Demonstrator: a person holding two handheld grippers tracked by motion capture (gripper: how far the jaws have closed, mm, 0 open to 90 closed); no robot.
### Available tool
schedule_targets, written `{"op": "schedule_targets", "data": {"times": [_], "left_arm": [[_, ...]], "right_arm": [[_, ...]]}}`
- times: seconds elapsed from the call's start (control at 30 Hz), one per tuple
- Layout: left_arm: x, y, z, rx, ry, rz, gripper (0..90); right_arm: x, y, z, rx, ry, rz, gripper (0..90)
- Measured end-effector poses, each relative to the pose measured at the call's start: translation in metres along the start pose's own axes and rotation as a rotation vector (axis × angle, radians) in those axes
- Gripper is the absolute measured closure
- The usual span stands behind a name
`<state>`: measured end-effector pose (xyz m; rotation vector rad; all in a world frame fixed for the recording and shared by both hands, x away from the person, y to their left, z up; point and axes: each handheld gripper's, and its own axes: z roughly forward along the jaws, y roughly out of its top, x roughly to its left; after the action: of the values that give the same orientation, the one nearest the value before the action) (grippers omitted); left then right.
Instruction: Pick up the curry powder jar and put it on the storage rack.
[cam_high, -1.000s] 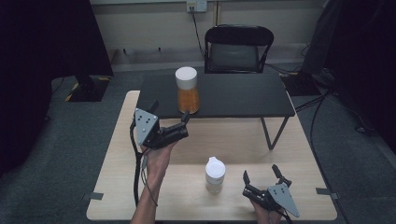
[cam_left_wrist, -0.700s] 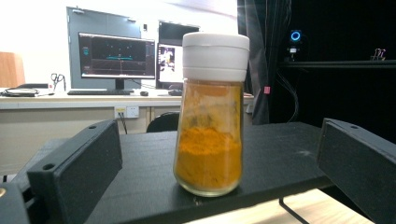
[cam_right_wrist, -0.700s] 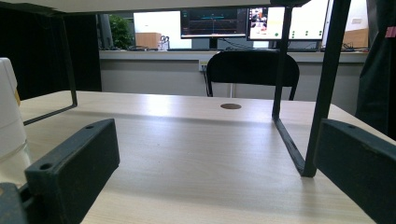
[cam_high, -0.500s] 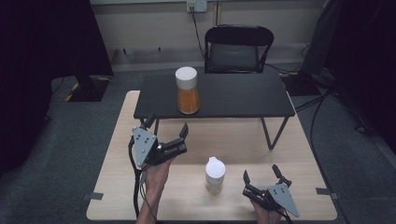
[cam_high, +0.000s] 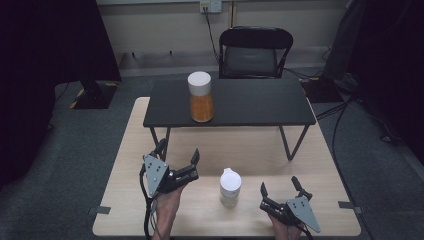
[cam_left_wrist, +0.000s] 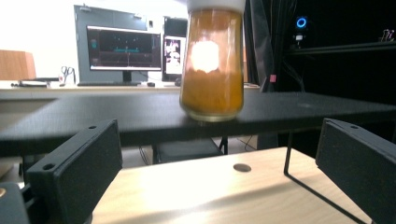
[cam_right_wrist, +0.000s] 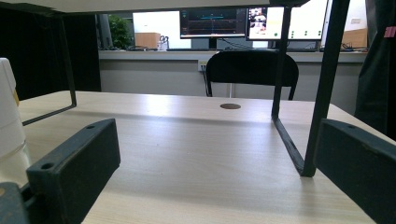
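Note:
A glass jar (cam_high: 201, 97) with orange contents and a white lid stands on the black raised shelf (cam_high: 250, 102). In the left gripper view the jar (cam_left_wrist: 213, 60) is straight ahead, above jaw level. A small white-capped bottle (cam_high: 230, 187) stands on the wooden table (cam_high: 320, 165) between my two grippers. My left gripper (cam_high: 179, 151) is open, to the left of the bottle and short of the shelf, with nothing between its jaws. My right gripper (cam_high: 278, 185) is open near the front edge, right of the bottle. The bottle (cam_right_wrist: 9, 121) sits at the left edge of the right gripper view.
The shelf's thin black wire legs (cam_high: 292, 145) stand on the table, and one leg (cam_right_wrist: 322, 93) rises close ahead of my right gripper. A black folding chair (cam_high: 256, 52) stands behind the table. Grey carpet surrounds the table, with cables at the right.
My left gripper has drawn back from near the jar toward the table's near edge. The right gripper and the bottle have not moved.

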<state>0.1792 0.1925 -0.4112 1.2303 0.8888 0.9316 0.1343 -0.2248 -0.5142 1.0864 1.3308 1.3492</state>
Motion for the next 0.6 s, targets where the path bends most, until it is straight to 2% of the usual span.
{"op": "schedule_targets", "data": {"times": [0.17,0.23,0.47,0.6], "left_arm": [[-0.009,-0.012,-0.009,0.01,0.036,0.024,0.0],[-0.01,-0.017,-0.012,0.011,0.038,0.021,0.0],[-0.015,-0.041,-0.029,-0.009,0.088,0.026,0.3],[-0.013,-0.05,-0.034,0.025,0.093,0.022,0.3]], "right_arm": [[0.0,0.0,0.0,-0.001,-0.001,0.0,0.0],[0.0,0.0,0.0,-0.001,0.0,0.0,0.0],[0.0,0.0,0.0,-0.002,0.0,-0.001,0.0],[0.0,0.0,0.0,0.0,-0.001,-0.001,0.0]]}}
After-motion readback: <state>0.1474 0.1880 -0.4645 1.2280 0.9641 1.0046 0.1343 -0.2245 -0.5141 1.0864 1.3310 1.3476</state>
